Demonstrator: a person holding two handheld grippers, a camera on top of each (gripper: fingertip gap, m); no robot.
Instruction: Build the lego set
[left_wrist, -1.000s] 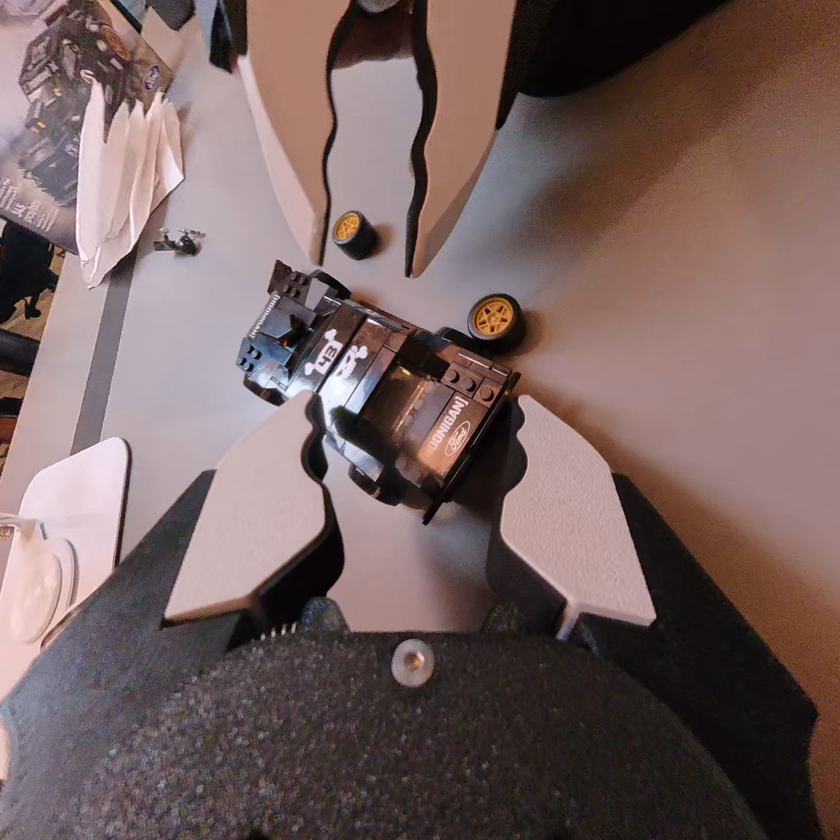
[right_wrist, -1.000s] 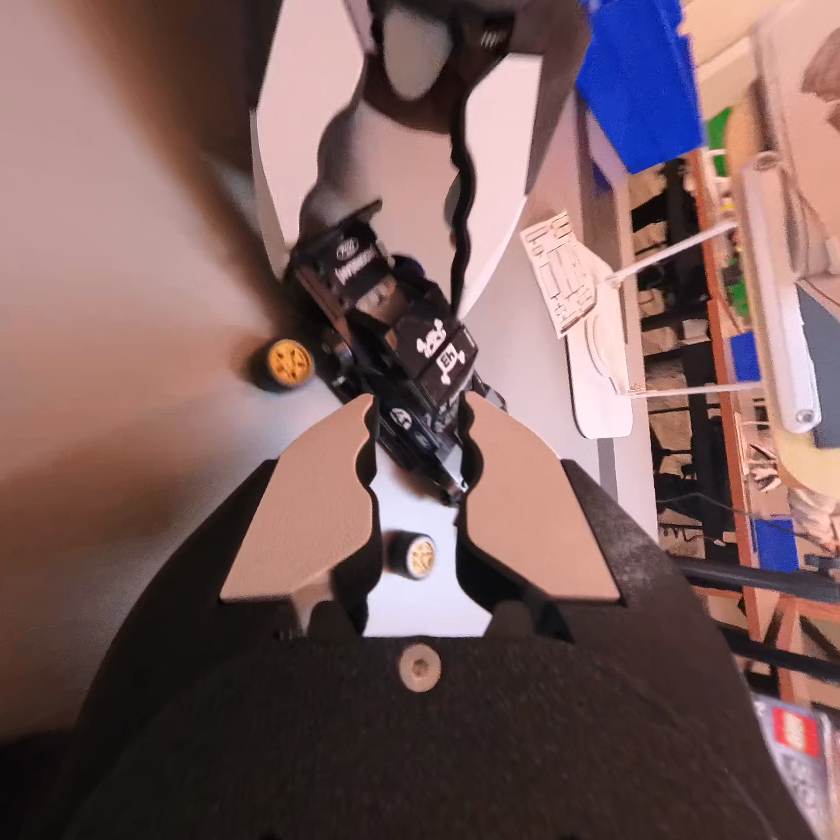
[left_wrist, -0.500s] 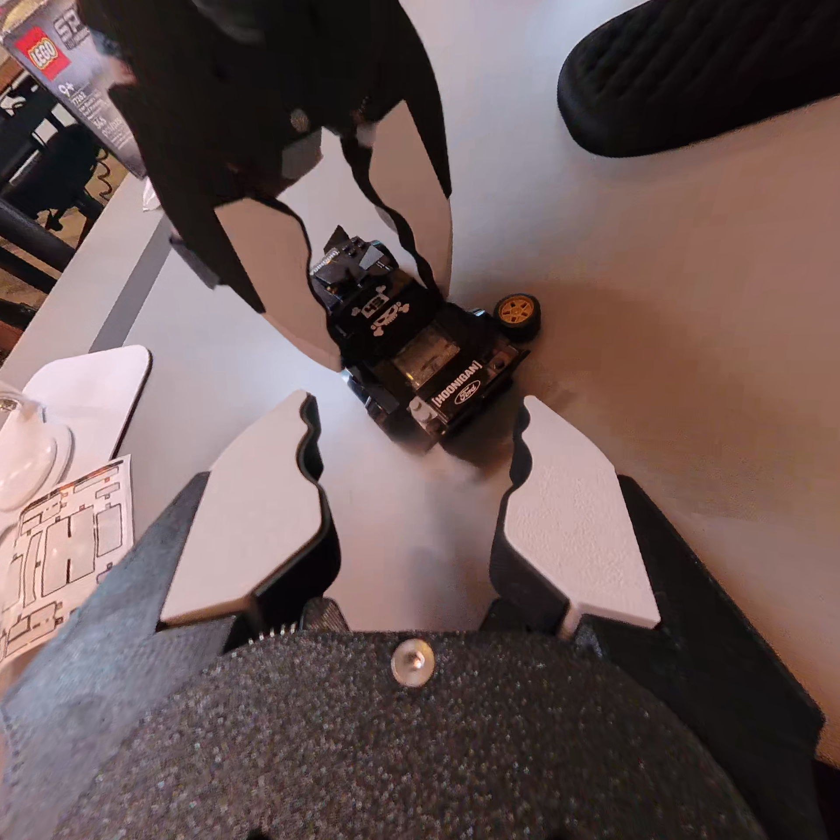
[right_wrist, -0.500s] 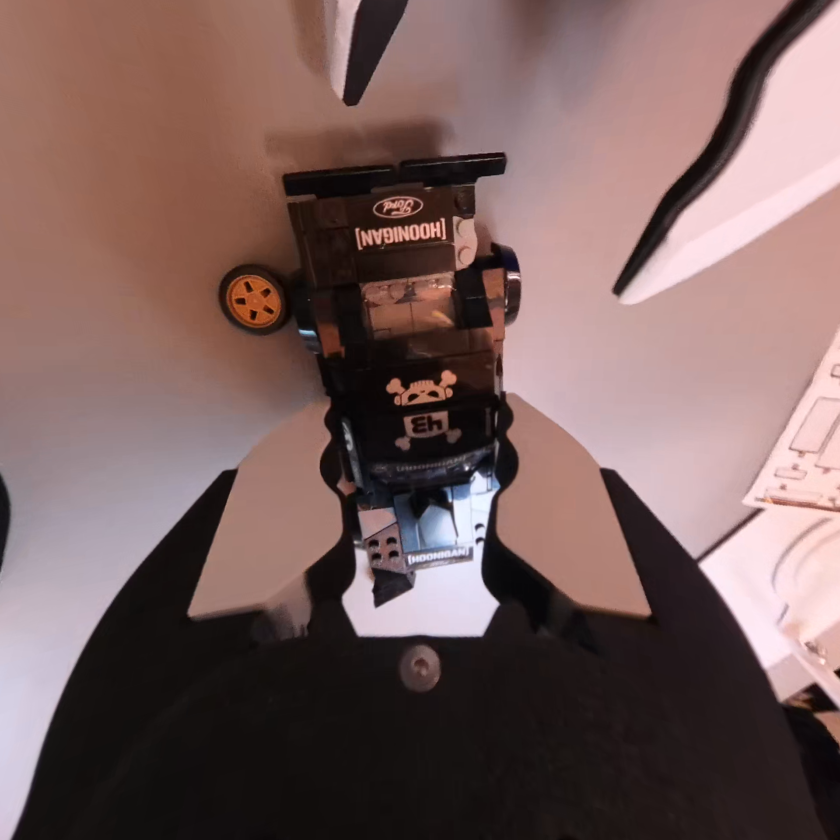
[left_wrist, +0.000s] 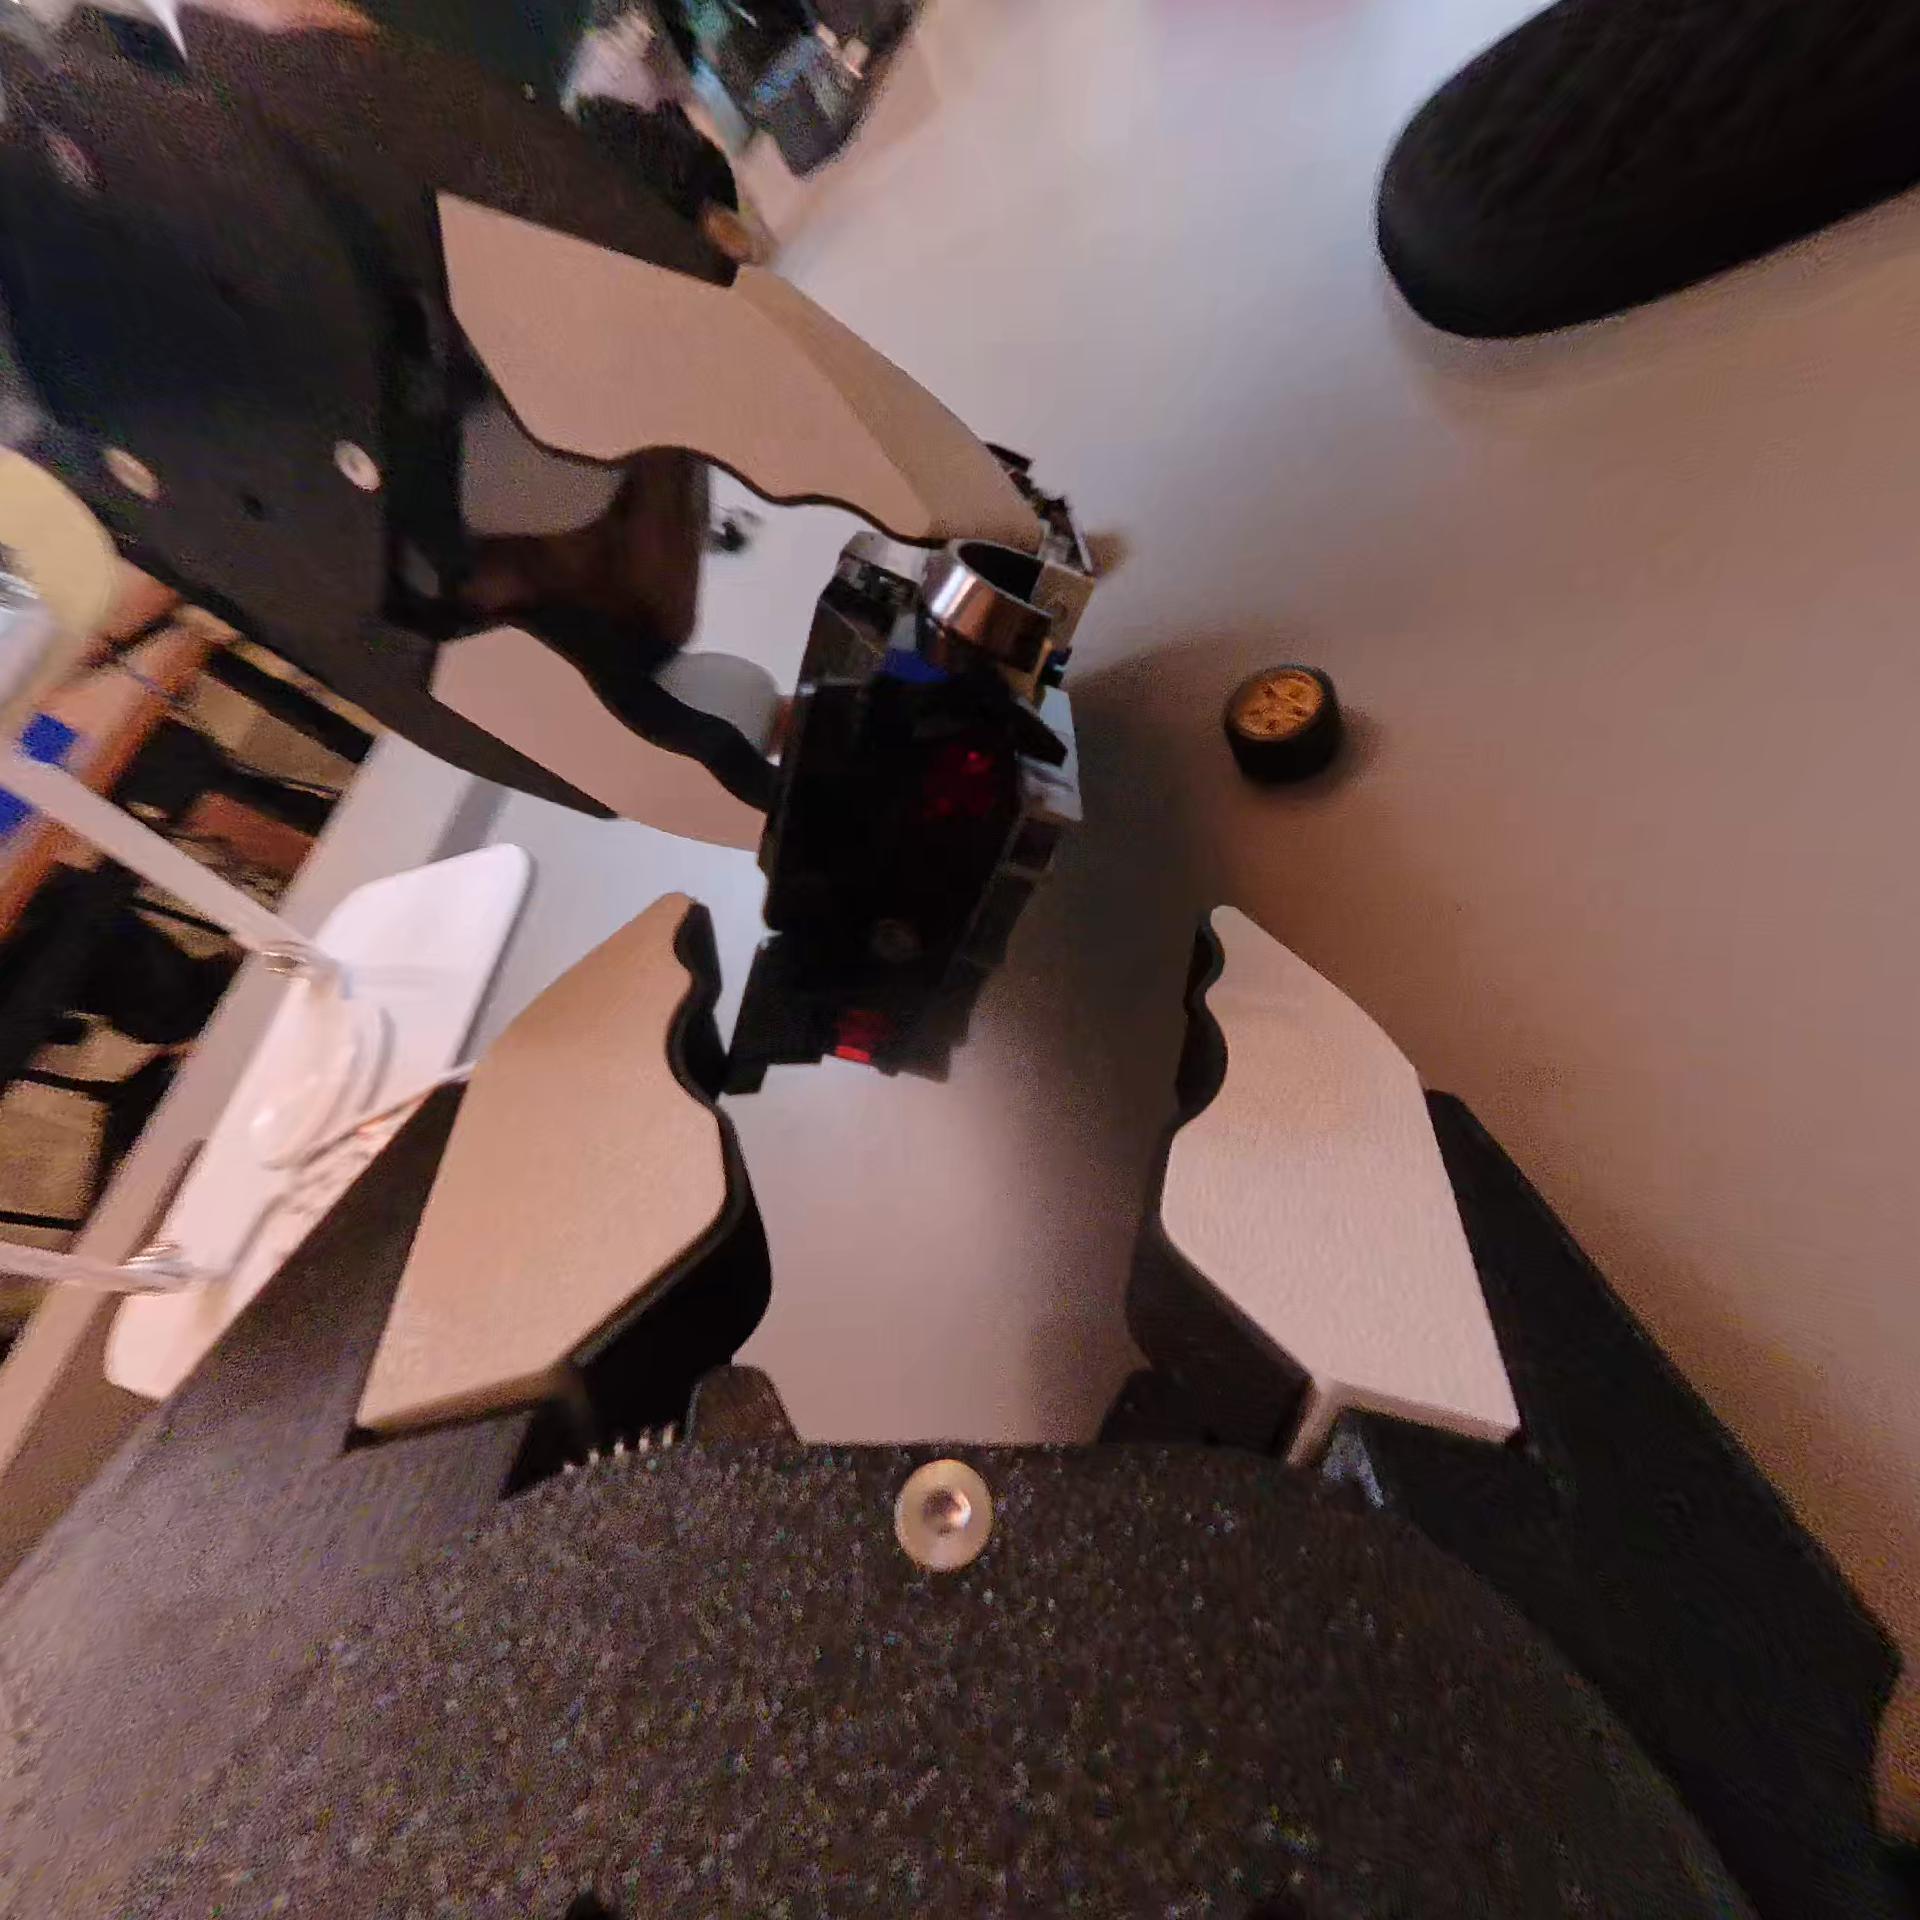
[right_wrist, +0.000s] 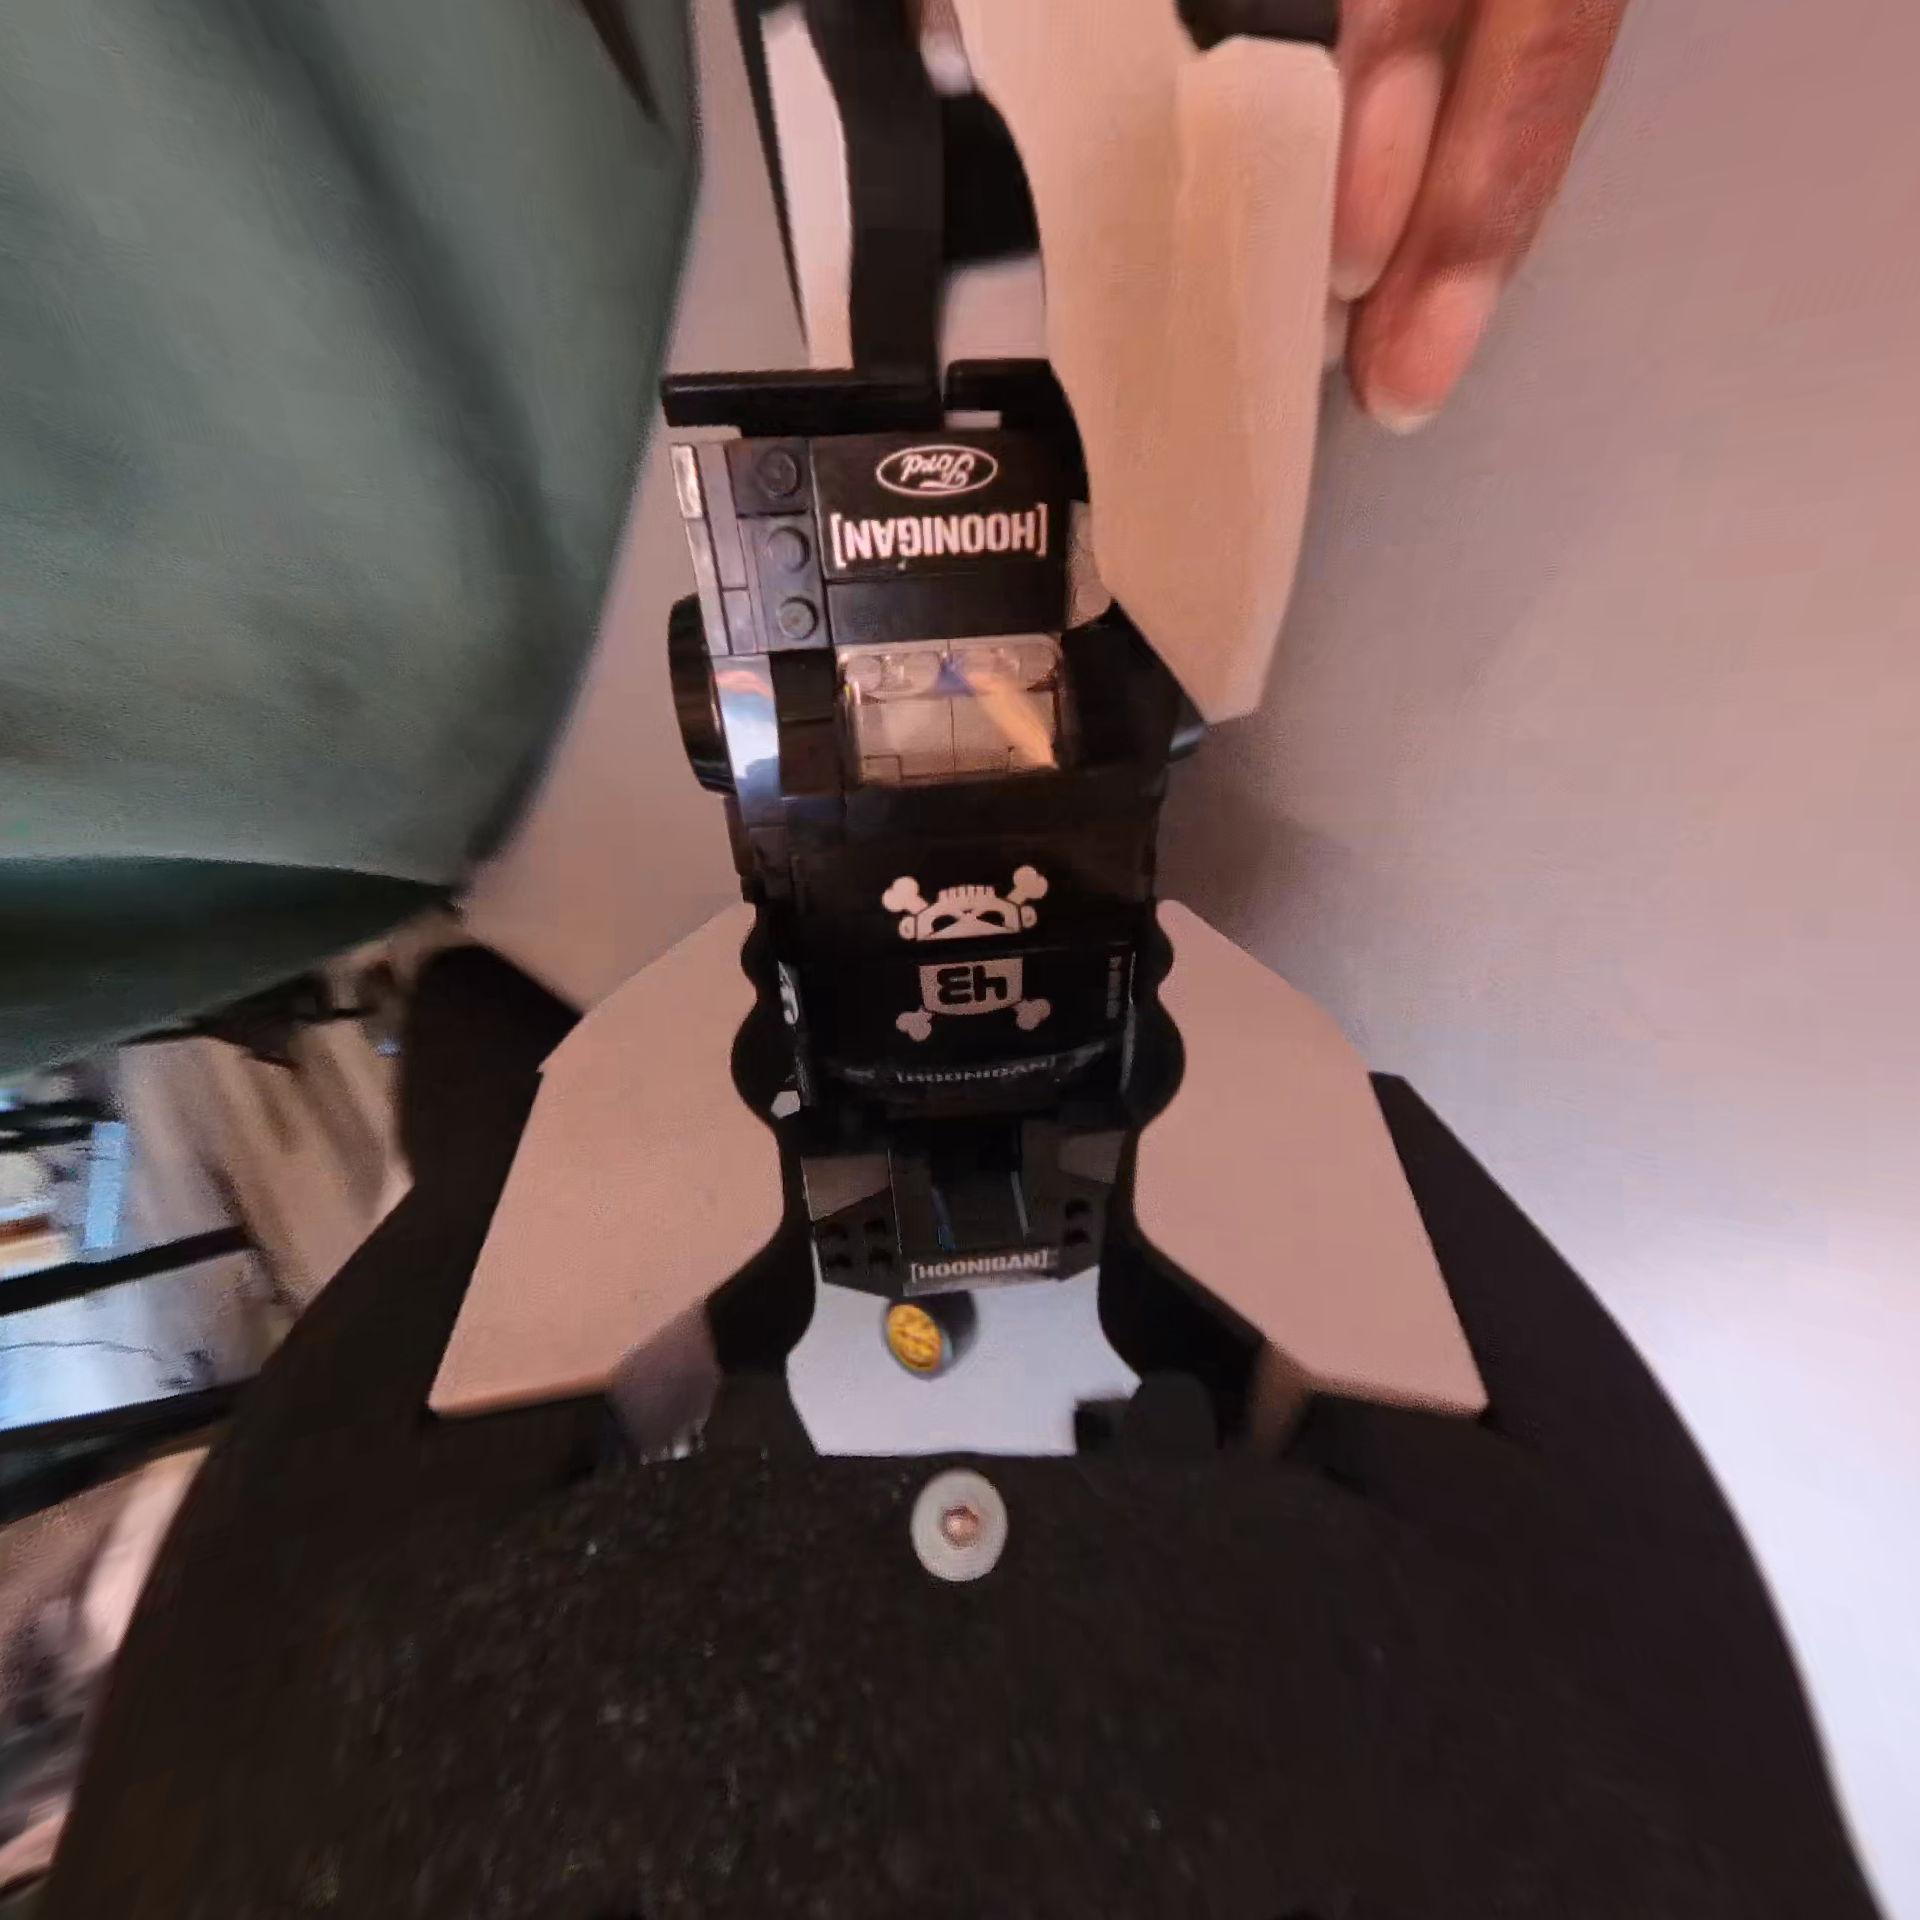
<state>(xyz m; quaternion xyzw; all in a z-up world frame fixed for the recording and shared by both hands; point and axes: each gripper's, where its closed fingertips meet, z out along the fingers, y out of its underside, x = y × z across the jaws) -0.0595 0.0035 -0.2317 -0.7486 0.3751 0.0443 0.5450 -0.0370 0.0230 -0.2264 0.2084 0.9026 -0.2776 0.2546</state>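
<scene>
The black lego car (right_wrist: 940, 748) with white skull print is clamped at its front between my right gripper's (right_wrist: 956, 925) fingers and held off the table. In the left wrist view the car (left_wrist: 904, 831) hangs tilted, its underside with red pieces facing me, in the right gripper (left_wrist: 904, 675). My left gripper (left_wrist: 945, 935) is open; the car's lower end sits just beyond its left fingertip (left_wrist: 665, 987). One loose gold-hubbed wheel (left_wrist: 1280, 722) lies on the table right of the car. Another wheel (right_wrist: 925, 1340) shows below the car in the right wrist view.
A black padded object (left_wrist: 1662, 156) lies at the far right of the grey table (left_wrist: 1558, 727). A white tray (left_wrist: 416, 987) with clear plastic pieces sits at the left edge. A person's hand (right_wrist: 1455, 208) and green sleeve (right_wrist: 312, 416) are close behind the car.
The right gripper has lifted the car off the table and tipped it so its underside faces the left gripper. The left gripper stays open and is now nearer the car.
</scene>
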